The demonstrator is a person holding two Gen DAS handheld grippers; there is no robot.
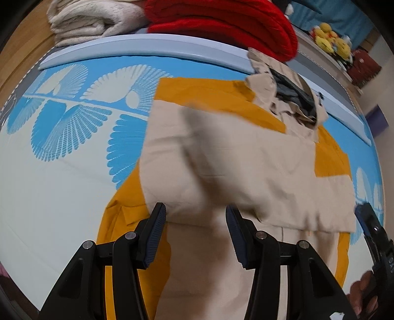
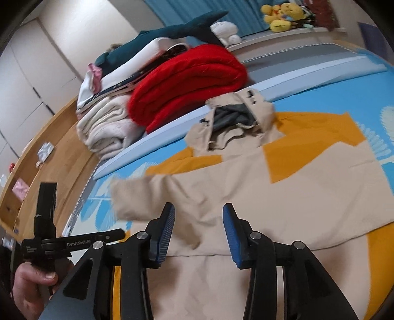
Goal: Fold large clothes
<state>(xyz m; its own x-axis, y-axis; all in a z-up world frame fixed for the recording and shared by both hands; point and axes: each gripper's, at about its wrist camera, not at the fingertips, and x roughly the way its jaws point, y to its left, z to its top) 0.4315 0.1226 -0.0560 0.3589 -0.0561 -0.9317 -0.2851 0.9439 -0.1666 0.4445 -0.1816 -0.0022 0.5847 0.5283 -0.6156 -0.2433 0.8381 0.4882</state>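
A large beige and mustard-yellow hooded jacket (image 1: 241, 167) lies flat on the bed, hood with grey lining (image 1: 293, 96) at the far end. Its sleeves are folded across the body; one sleeve looks blurred, in motion. It also shows in the right wrist view (image 2: 258, 197), hood (image 2: 234, 115) far. My left gripper (image 1: 195, 233) is open and empty just above the jacket's lower part. My right gripper (image 2: 199, 236) is open and empty above the jacket's lower middle. The right gripper's edge (image 1: 374, 233) shows at the left view's right side; the left gripper (image 2: 49, 236) shows in a hand.
The bed has a blue and white leaf-pattern sheet (image 1: 61, 137). A folded red blanket (image 2: 187, 86), a cream blanket (image 2: 108, 128) and other folded bedding stack at the head. Plush toys (image 2: 283, 14) sit on a ledge. A wooden bed frame (image 2: 56, 152) runs along the left.
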